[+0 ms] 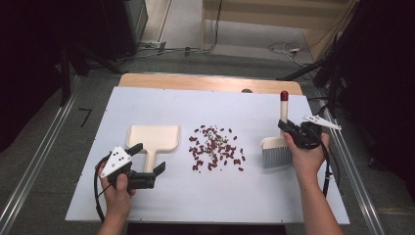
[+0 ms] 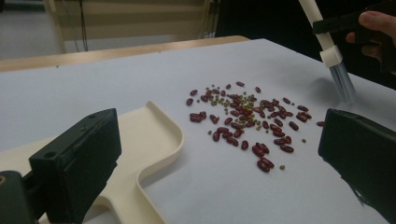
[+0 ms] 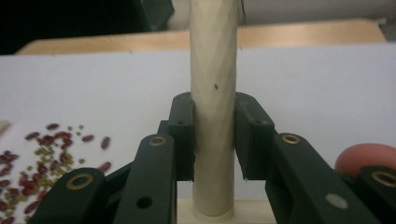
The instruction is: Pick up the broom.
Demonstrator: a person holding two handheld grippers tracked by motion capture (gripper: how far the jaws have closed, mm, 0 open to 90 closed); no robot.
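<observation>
With right claw [image 1: 288, 128] pinching brush handle [image 3: 214, 93] beside beans [image 1: 215, 148] mid-worktop [image 1: 147, 205] and left claw [image 1: 147, 169] spread around dustpan handle [image 1: 150, 157]: risk of scattering beans past unheld dustpan [image 1: 154, 138].

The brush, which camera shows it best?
The high view: the whole brush shows, handle to bristles, in the right gripper. The right gripper view gives just its handle between the jaws; the left gripper view, handle and bristles far off.

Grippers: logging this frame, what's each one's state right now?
Left gripper: open, fingers either side of the dustpan handle.
Right gripper: shut on the brush handle.
</observation>
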